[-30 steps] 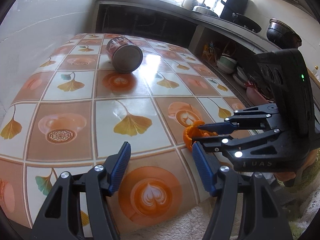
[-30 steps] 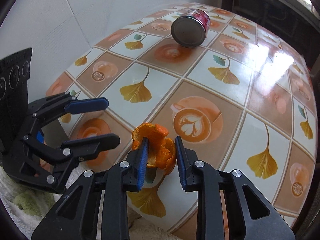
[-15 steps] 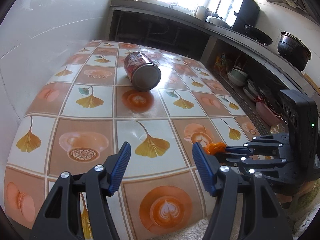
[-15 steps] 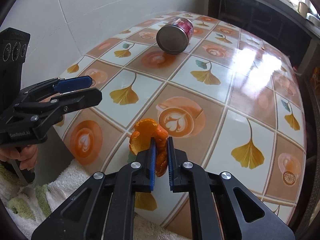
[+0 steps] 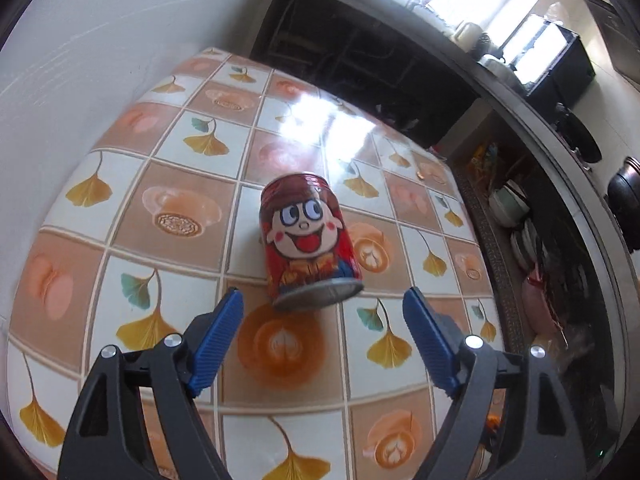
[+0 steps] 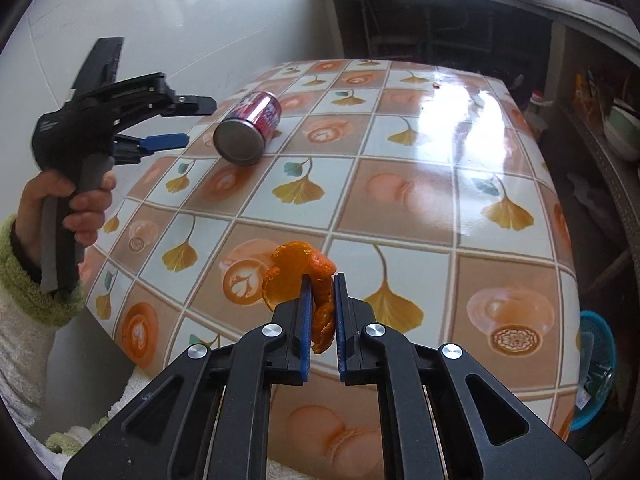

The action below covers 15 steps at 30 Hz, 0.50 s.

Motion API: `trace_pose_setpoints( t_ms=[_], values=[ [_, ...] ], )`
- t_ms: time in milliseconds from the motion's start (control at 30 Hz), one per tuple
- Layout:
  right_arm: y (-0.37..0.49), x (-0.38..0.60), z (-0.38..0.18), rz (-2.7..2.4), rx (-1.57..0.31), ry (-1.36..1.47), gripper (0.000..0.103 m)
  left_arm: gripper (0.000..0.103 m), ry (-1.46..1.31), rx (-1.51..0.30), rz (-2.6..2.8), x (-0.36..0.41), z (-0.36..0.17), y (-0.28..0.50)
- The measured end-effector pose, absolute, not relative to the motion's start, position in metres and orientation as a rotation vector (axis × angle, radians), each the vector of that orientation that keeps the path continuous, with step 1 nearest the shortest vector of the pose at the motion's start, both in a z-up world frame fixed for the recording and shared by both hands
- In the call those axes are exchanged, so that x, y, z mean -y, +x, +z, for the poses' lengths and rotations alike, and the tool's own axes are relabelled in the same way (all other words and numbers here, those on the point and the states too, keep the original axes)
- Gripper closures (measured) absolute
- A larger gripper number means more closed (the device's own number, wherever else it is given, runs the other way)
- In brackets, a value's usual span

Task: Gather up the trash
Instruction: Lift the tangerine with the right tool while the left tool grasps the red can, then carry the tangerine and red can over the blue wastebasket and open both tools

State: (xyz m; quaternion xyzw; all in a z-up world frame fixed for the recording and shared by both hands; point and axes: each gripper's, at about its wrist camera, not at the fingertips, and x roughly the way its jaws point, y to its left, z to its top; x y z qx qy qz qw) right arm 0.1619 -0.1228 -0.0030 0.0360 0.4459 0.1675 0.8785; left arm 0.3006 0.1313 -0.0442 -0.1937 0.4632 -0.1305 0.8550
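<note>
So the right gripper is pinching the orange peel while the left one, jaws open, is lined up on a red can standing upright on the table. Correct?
Not quite. The red can lies on its side on the table, as both wrist views show. The rest holds: the right gripper pinches the orange peel, and the left gripper is open, lined up on the can.

One drink can [image 5: 308,240], one piece of orange peel [image 6: 304,280], two grippers, one tiled tabletop [image 6: 440,184], one blue basket [image 6: 596,364]
</note>
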Motion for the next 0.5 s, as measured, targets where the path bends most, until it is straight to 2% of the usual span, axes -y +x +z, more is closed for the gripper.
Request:
trace_pose_setpoints(
  t_ms=[167, 333, 500],
  values=[
    [0.164, 0.145, -0.002, 0.333, -0.919, 0.142, 0.095, 0.023, -0.453, -1.086, -0.226, -0.127, -0.063, 0.352],
    [0.168, 0.154, -0.01, 0.321, -0.929, 0.17, 0.095, 0.023, -0.483, -1.166, -0.178, -0.127, -0.08, 0.364],
    [0.169, 0.166, -0.014, 0.318, -0.928, 0.215, 0.095, 0.035, -0.478, -1.185, -0.187, -0.115, -0.079, 0.363]
  ],
)
